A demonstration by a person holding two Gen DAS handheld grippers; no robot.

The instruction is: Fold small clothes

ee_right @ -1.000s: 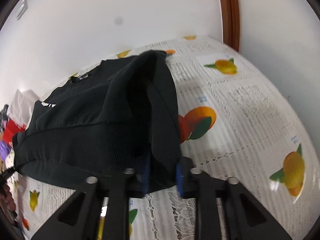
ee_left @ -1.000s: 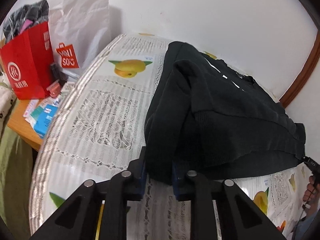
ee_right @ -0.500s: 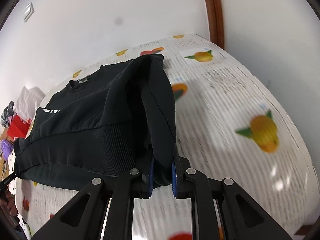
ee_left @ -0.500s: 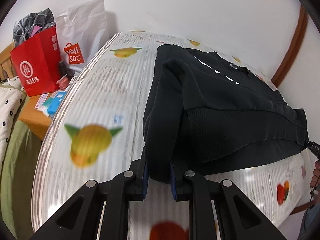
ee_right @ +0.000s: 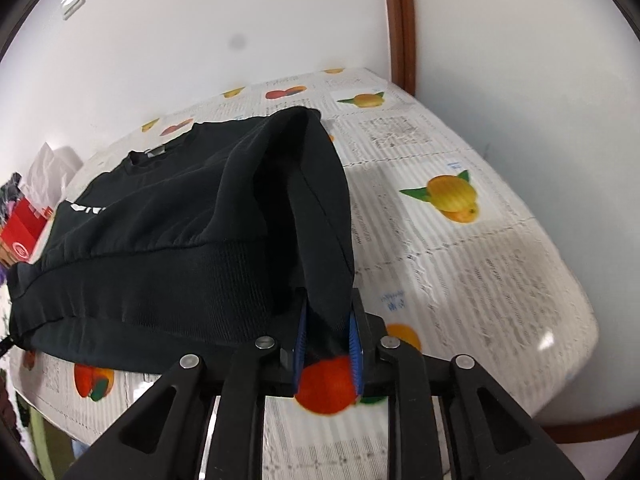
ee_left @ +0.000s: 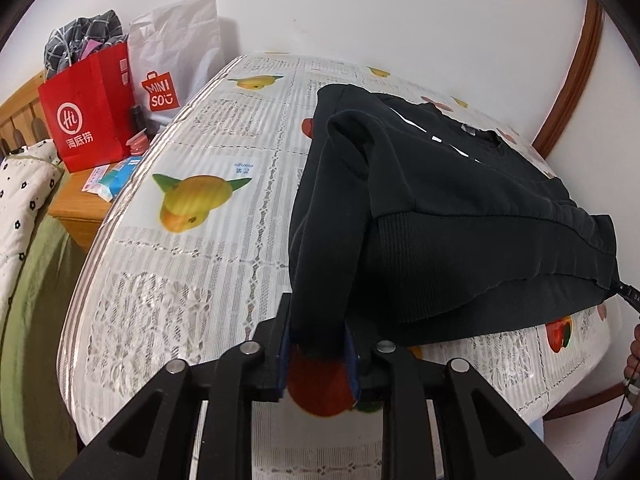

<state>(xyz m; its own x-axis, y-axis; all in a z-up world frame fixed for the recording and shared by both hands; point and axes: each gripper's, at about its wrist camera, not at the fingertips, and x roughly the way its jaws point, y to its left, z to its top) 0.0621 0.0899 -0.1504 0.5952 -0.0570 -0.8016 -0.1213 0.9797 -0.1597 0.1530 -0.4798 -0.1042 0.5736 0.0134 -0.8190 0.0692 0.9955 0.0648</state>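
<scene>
A small black sweatshirt (ee_left: 440,200) with white lettering lies on the fruit-print tablecloth (ee_left: 200,208), its hem end lifted off the cloth. My left gripper (ee_left: 318,332) is shut on the sweatshirt's left bottom corner. My right gripper (ee_right: 328,324) is shut on its right bottom corner (ee_right: 324,240). The ribbed hem (ee_right: 160,280) hangs stretched between the two grippers above the table. The collar (ee_right: 154,152) rests on the far side of the table near the wall.
A red paper bag (ee_left: 88,116) and a white Miniso bag (ee_left: 176,60) stand on a wooden side table left of the table. A bed with a green and dotted cover (ee_left: 24,208) lies at far left. A brown door frame (ee_right: 402,24) runs up the wall.
Both grippers have risen and pulled back toward the near table edge, lifting the hem of the sweatshirt higher off the cloth. Both stay shut on the corners.
</scene>
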